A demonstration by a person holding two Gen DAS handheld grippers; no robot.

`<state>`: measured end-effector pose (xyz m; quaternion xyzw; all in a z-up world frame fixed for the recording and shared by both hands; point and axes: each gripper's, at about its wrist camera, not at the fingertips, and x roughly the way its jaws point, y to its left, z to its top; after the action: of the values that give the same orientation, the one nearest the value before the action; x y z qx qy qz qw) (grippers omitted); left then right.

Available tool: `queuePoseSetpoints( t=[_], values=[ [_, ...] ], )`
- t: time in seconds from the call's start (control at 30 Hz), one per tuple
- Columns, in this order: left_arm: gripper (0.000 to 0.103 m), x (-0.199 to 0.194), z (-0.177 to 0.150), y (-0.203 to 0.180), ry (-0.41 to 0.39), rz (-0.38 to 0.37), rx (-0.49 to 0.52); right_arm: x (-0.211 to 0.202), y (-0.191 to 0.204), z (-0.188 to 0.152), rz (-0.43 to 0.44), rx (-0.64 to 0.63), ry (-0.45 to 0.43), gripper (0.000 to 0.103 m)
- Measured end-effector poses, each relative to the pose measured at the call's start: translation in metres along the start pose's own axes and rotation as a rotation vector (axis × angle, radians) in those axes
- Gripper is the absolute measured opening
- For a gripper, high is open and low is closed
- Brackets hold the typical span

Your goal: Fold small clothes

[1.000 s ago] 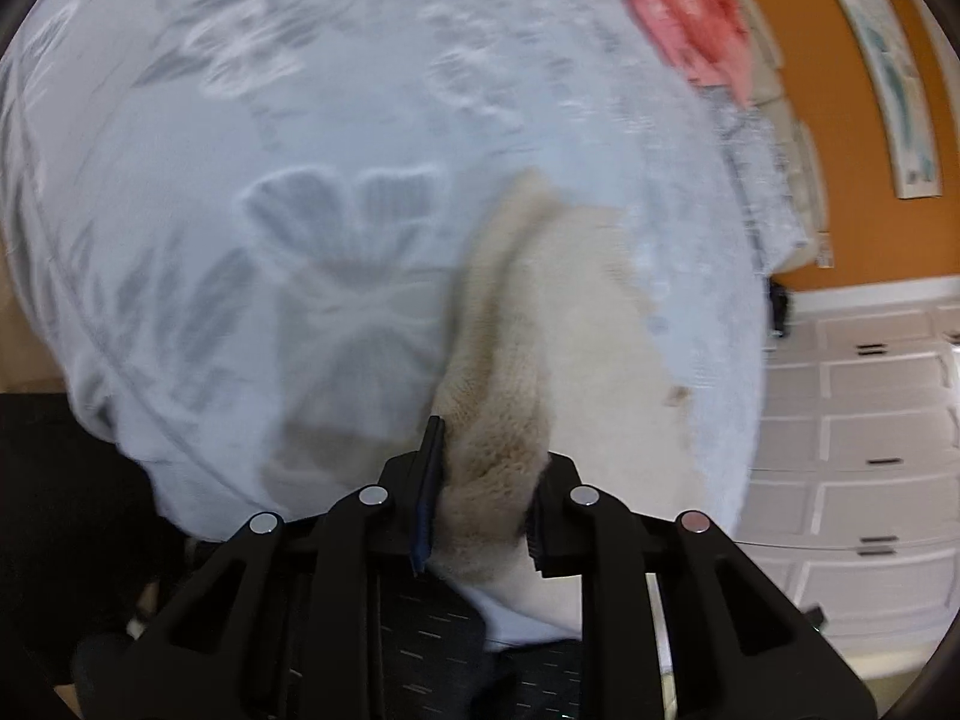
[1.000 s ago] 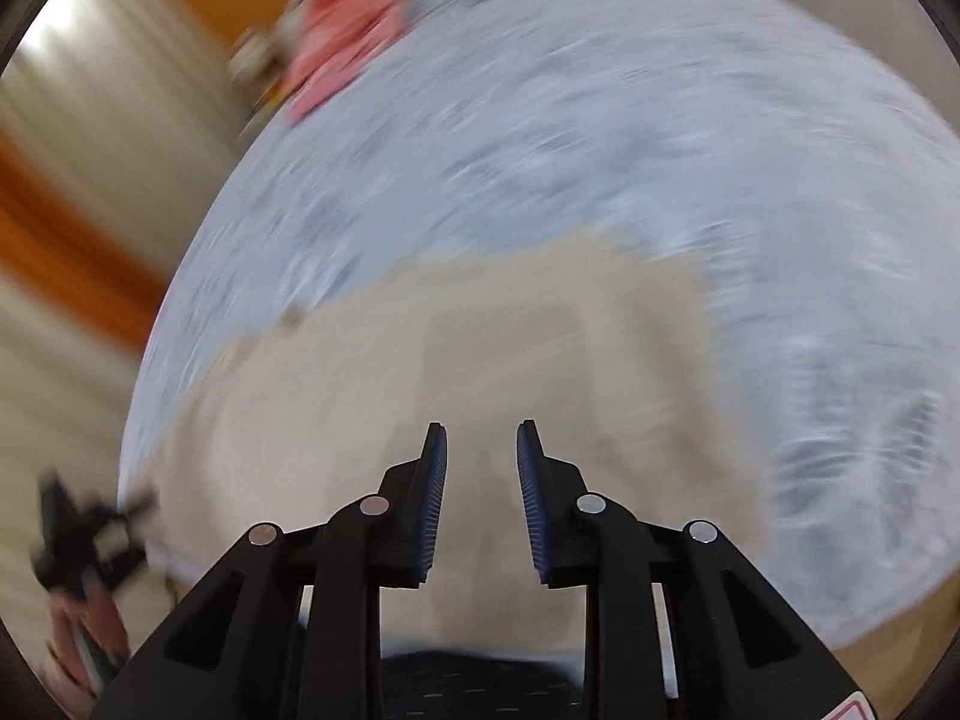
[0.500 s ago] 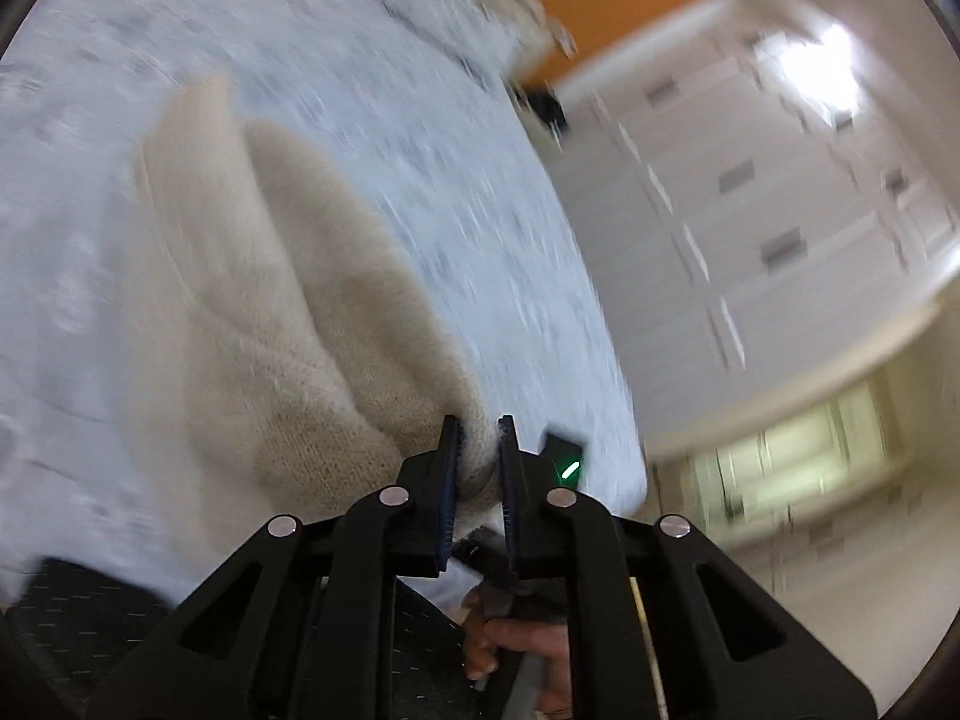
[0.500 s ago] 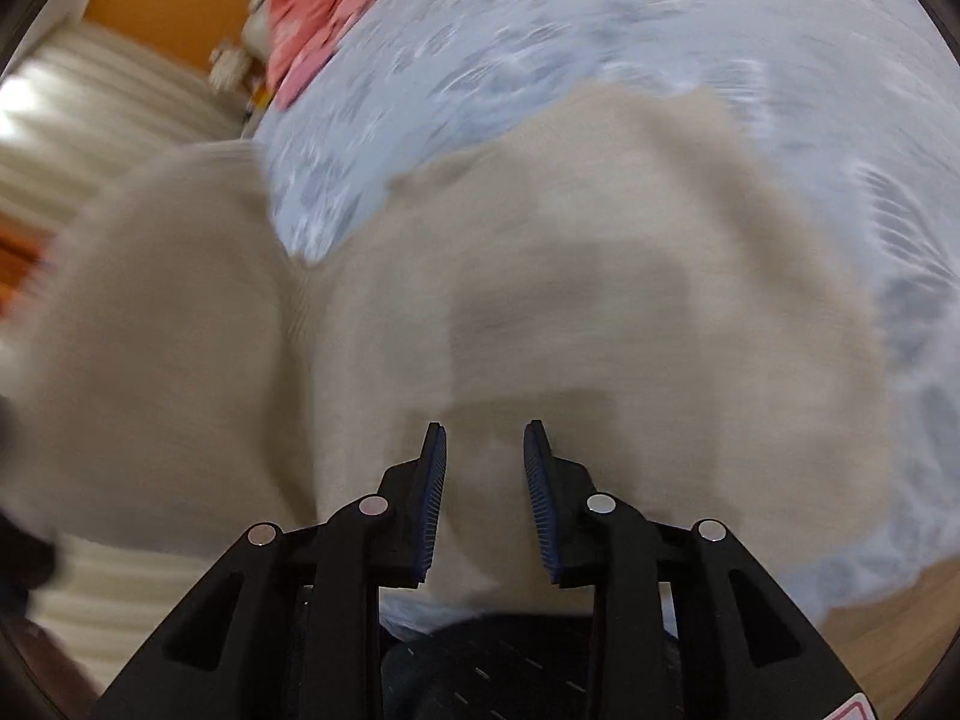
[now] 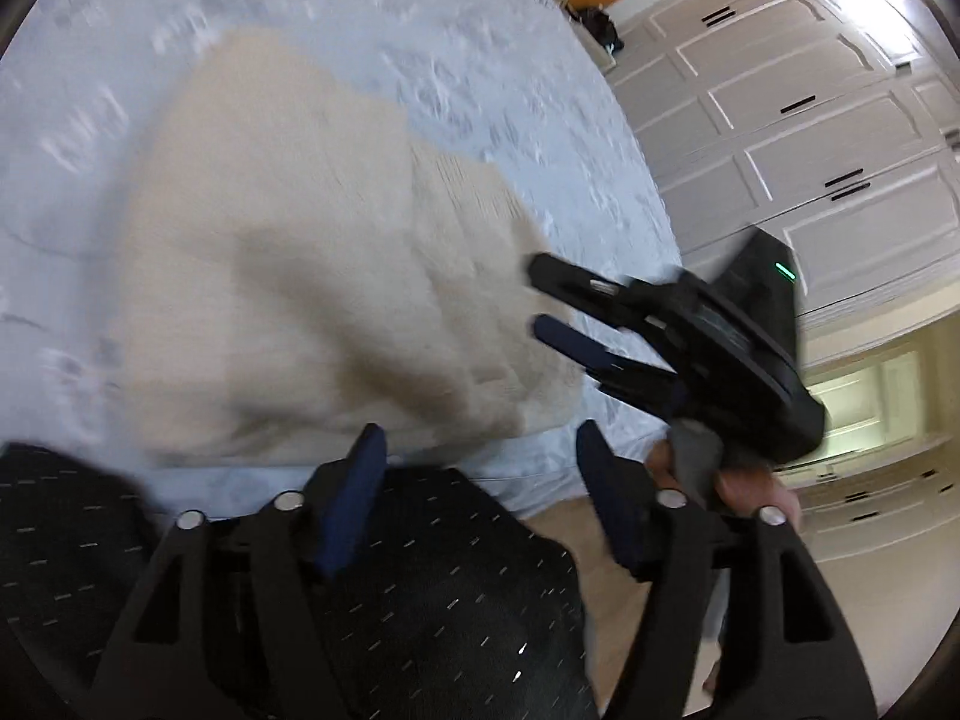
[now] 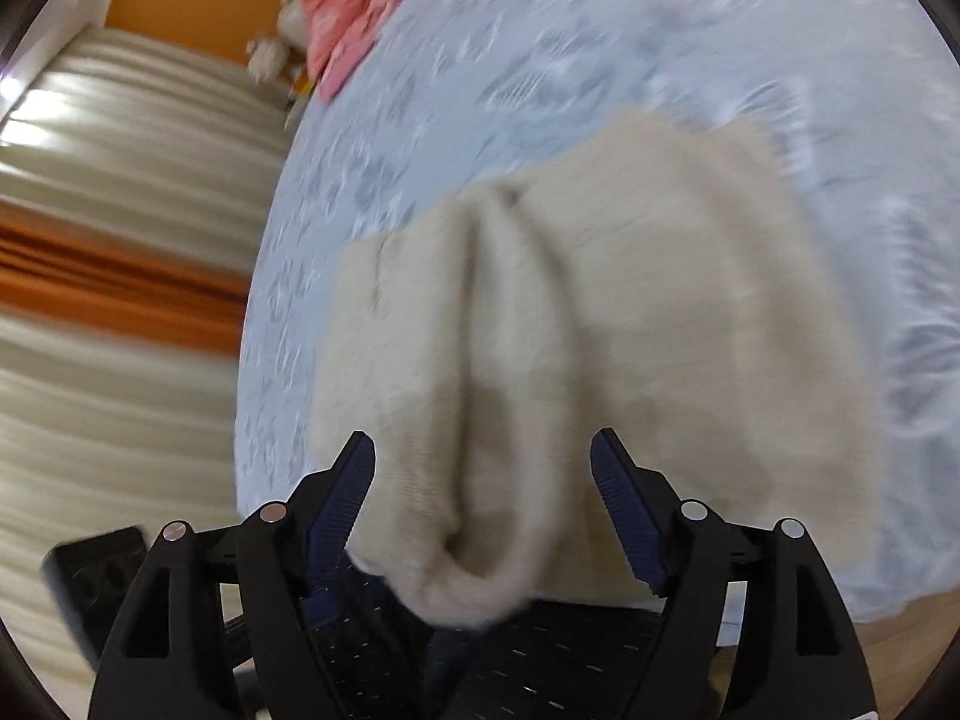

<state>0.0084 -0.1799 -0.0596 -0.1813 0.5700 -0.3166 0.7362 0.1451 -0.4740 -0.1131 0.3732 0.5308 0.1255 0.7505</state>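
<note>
The beige knitted garment (image 5: 312, 276), lying folded on the pale blue patterned bedspread (image 5: 420, 48) at frame centre, is risking unrolling, because its thick rolled edge (image 6: 474, 552) is resting loose between the wide jaws of the right hand-held gripper (image 6: 483, 474). Both hand-held grippers are angling downward over the bed's near edge, jaws having just been opening; the left hand-held gripper (image 5: 480, 456) is gaping wide with nothing between its fingers.
</note>
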Motion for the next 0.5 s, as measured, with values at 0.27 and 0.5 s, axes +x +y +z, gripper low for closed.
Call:
queuePoseSetpoints(
  t=[0.27,0.5],
  values=[
    [0.071,-0.053,-0.019,0.010,-0.044,0.083,0.040,0.048,0.037,-0.003,-0.046,-0.093,0.085,0.047],
    [0.074,-0.055,-0.025,0.018,-0.053,0.099,-0.011,-0.009,0.073,0.009,0.053,-0.153,-0.101,0.014]
  ],
)
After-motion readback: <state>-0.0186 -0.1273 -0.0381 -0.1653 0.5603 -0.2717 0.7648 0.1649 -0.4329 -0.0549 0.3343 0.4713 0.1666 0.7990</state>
